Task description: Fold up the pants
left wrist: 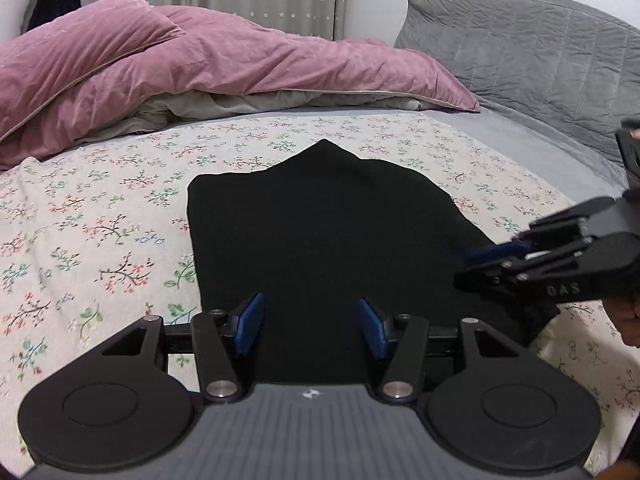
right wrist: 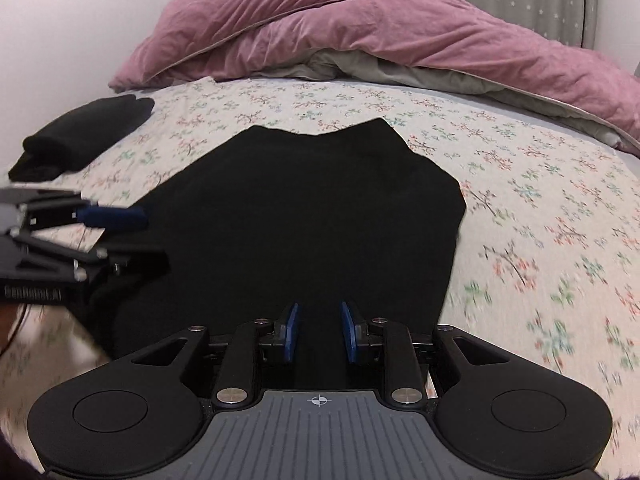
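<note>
The black pants (left wrist: 320, 240) lie flat on the flowery bed (left wrist: 100, 220). Both tongs, left (left wrist: 311, 326) and right (right wrist: 320, 332), hang apart above the near end, holding nothing. A one-sided grab could bunch the cloth.

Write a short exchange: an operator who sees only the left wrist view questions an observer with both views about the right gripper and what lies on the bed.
Operator: My view shows the right gripper side-on. Are its jaws apart?
Observer: Yes. Its own camera shows a narrow gap between the blue pads, over the black pants; I see nothing pinched.
Operator: Is anything else dark on the floral sheet?
Observer: Yes. A second dark garment, bundled, lies apart from the pants, beyond the left gripper.
</note>
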Available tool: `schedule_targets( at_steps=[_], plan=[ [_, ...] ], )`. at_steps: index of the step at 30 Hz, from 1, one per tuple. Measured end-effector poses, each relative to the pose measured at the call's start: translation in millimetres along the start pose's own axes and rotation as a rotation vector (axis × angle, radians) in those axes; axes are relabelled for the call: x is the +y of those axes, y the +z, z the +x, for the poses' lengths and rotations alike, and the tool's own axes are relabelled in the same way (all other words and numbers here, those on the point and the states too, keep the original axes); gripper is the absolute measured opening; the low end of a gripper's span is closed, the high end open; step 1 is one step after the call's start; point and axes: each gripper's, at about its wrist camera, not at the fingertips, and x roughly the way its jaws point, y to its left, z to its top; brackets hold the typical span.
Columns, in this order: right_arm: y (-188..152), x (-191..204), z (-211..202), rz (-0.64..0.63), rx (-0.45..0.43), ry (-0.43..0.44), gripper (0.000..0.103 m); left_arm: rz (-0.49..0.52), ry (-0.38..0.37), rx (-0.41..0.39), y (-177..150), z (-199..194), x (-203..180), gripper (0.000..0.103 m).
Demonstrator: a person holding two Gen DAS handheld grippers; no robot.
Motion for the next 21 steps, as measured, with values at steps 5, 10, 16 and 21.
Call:
schedule_targets(
  at_steps=[5,10,16,21],
  plan=[
    [-18,-3,-21,-0.004,-0.010,-0.029,0.024,-0.002,0.018,0.041,-18,-13,-5,0.081],
    [-34,-6,-44,0.019,-0.019,-0.041,0.024,-0.027,0.046,0.104,-42,-30,-7,0.084],
    [-37,-5,-71,0.025,-0.008,-0.081,0.029,-0.086,0.099,0.178,-35,-54,-15,0.094],
    [-29,0,-95,0.055,-0.025,-0.119,0.059,-0.147,0.142,0.198,-14,-69,-28,0.103]
  ],
)
